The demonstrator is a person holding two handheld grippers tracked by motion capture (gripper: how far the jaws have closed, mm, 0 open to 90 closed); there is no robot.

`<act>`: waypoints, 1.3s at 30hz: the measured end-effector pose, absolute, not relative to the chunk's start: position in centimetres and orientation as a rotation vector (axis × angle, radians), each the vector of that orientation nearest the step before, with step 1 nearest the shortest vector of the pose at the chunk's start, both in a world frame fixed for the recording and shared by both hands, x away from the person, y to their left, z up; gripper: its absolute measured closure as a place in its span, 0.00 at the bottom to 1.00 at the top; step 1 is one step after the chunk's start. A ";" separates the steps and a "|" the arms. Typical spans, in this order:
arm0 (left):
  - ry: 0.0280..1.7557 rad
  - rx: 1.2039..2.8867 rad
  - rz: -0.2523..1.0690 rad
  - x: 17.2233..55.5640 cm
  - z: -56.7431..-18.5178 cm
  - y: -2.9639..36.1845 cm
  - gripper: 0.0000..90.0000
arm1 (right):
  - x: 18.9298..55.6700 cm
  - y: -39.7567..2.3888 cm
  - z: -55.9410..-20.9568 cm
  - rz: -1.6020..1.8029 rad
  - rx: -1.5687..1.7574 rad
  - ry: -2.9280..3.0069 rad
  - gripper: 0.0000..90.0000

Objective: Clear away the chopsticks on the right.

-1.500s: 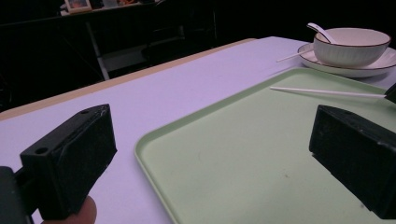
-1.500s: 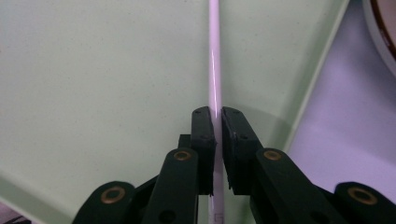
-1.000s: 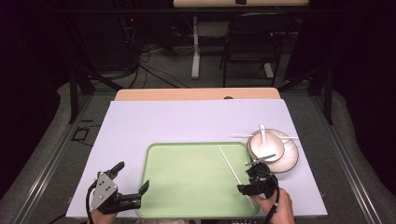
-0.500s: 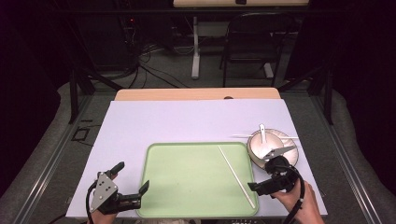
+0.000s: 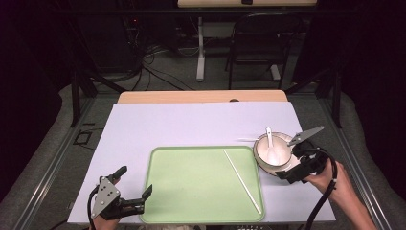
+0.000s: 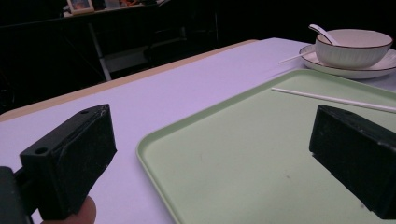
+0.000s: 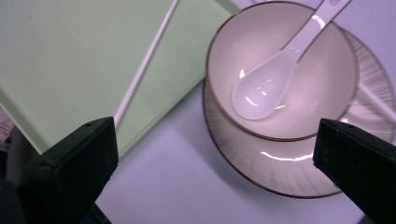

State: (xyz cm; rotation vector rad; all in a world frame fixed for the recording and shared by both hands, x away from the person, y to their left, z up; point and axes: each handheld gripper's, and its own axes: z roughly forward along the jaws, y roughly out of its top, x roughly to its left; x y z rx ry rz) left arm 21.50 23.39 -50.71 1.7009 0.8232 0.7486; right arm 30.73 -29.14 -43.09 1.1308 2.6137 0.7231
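Now released — chopstick [image 5: 242, 179] lying diagonally on tray [image 5: 191, 201], no longer held. Right gripper [image 5: 306, 155] jaws just opened wide, empty, shifted up over bowl [image 5: 273, 153] with spoon [image 5: 269, 143] — likely next pick. Left gripper [image 5: 133, 187] wide, empty, at tray's corner on bench [image 5: 191, 124].

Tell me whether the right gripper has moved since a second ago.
Yes. The right gripper, fingers just opened and empty, went right, off the green tray to the bowl.

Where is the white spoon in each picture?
High view: the glossy white ceramic spoon lies in the cream bowl, at the right.
Left gripper view: top right, handle poking from the bowl.
Right gripper view: upper middle, inside the bowl.
Shared landmark: the pale green plastic tray.
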 end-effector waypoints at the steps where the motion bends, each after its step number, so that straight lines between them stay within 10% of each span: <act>1: 0.822 1.700 0.749 21.5 -50.7 23.4 0.01 | 31.2 -29.7 -42.8 0.715 1.130 2.602 0.00; 34: 0.804 1.676 0.752 21.4 -50.7 23.5 0.01 | 42.9 -35.2 -41.8 0.417 0.889 2.713 0.00; 39: 0.807 1.672 0.750 21.4 -50.7 23.5 0.01 | 44.8 -35.1 -43.5 0.373 0.881 2.747 0.15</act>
